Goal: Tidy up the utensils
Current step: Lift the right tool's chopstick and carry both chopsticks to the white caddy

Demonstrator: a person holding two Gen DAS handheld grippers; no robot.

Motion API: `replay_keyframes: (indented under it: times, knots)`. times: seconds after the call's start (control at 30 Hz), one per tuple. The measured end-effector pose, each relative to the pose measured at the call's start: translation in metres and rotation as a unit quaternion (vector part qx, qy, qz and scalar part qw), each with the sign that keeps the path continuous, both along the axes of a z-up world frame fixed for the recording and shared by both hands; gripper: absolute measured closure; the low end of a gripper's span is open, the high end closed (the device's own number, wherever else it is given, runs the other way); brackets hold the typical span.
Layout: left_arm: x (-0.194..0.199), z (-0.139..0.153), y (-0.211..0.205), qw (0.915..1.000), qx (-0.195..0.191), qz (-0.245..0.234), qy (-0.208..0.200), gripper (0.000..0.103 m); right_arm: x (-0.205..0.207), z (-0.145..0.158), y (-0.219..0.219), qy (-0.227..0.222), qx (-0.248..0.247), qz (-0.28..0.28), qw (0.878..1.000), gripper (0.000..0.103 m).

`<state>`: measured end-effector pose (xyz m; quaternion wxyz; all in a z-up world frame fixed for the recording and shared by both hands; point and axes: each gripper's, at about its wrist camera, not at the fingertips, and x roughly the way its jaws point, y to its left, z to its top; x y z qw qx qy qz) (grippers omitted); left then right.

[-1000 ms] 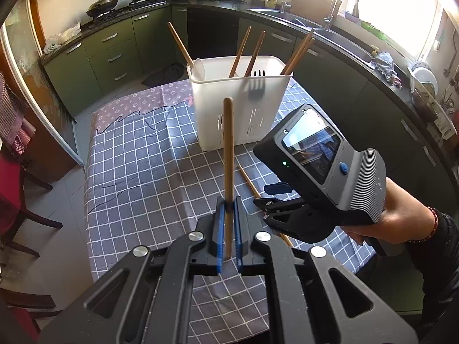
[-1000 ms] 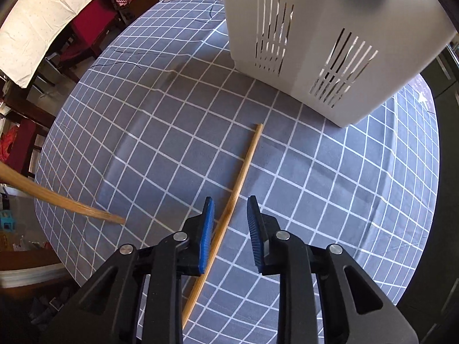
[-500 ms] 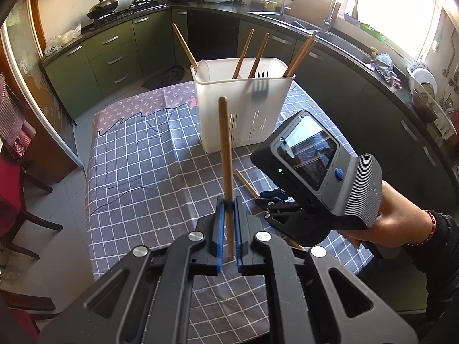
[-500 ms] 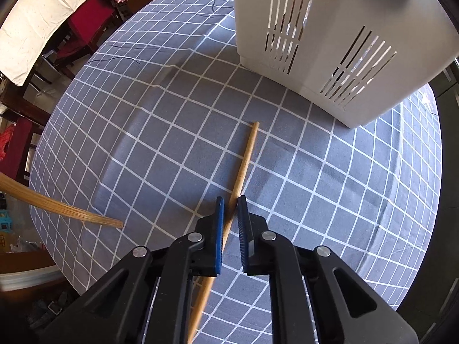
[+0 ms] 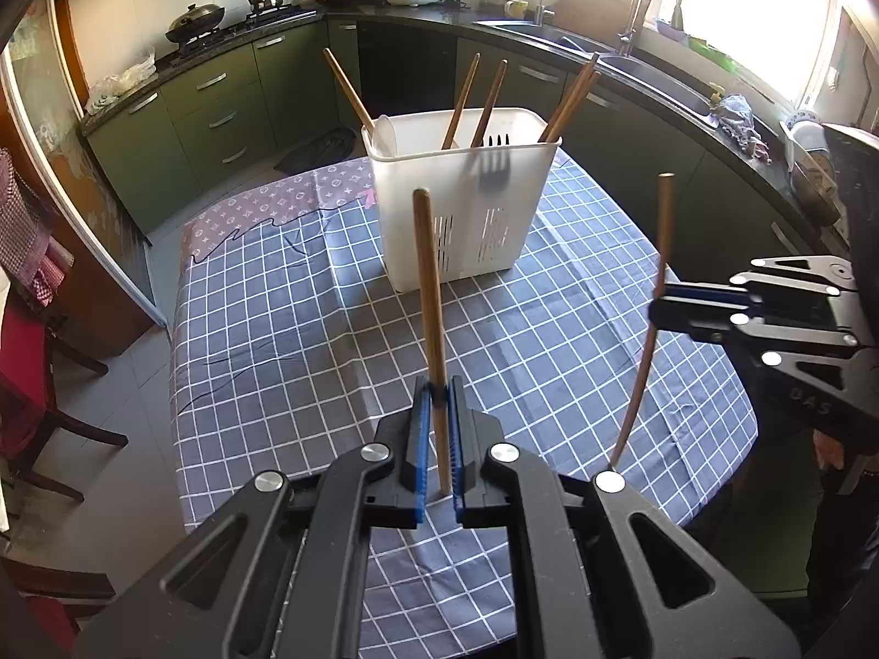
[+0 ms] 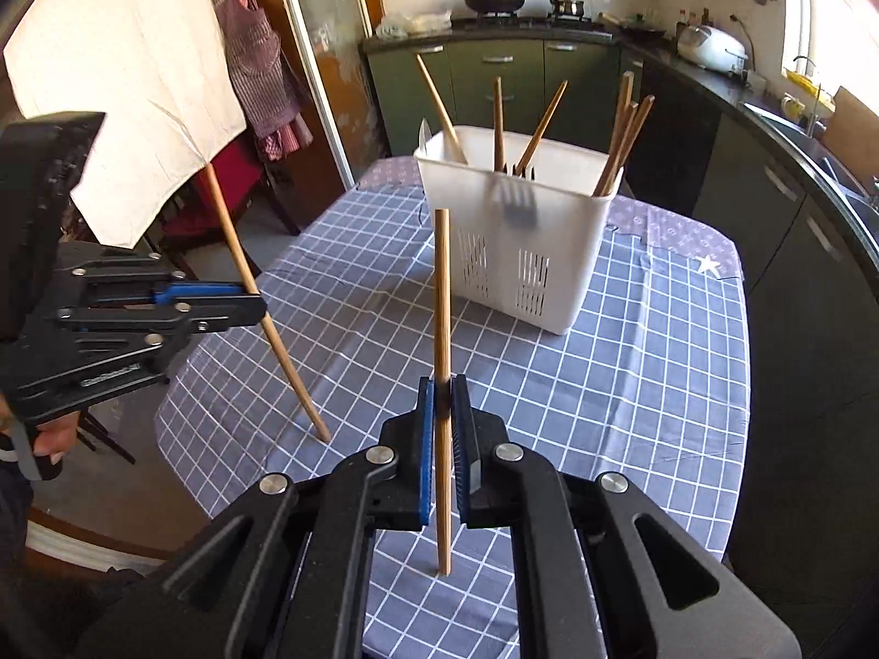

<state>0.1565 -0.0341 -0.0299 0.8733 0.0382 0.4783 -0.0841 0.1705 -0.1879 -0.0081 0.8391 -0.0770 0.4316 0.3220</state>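
Holder [image 5: 467, 208] standing on the table [image 5: 307, 329] toward its far end, chopsticks [image 5: 464, 101] and fork [image 5: 494, 167] upright in it, counter [image 5: 648, 63] behind and right, chairs [image 5: 38, 384] left of table.

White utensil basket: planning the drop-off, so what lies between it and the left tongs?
Only bare checked tablecloth lies between the left tongs and the white utensil basket, seen in the left wrist view.
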Motion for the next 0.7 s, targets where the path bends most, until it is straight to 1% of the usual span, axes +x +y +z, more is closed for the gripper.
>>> replay_keyframes:
  times: [0.07,0.17,0.4,0.5,0.7]
  knots:
    - [-0.002,0.000,-0.002,1.0000,0.003,-0.003,-0.003,0.097,-0.011,0.009,-0.010,-0.017,0.007,-0.005,1.000,0.096]
    - [-0.004,0.000,-0.004,0.9999,0.009,-0.004,-0.007,0.097,-0.020,0.012,-0.019,-0.024,0.007,-0.009,1.000,0.096]
    - [-0.009,0.002,-0.005,0.9999,0.009,-0.006,-0.007,0.097,-0.029,0.012,-0.023,-0.023,0.009,-0.008,1.000,0.096]
    - [-0.010,0.003,-0.004,0.9999,0.009,-0.006,-0.009,0.097,-0.024,0.008,-0.021,-0.023,0.010,-0.008,1.000,0.096]
    - [-0.010,0.009,-0.002,0.9998,0.007,-0.006,-0.015,0.097,-0.022,0.012,-0.021,-0.026,0.016,-0.008,1.000,0.096]
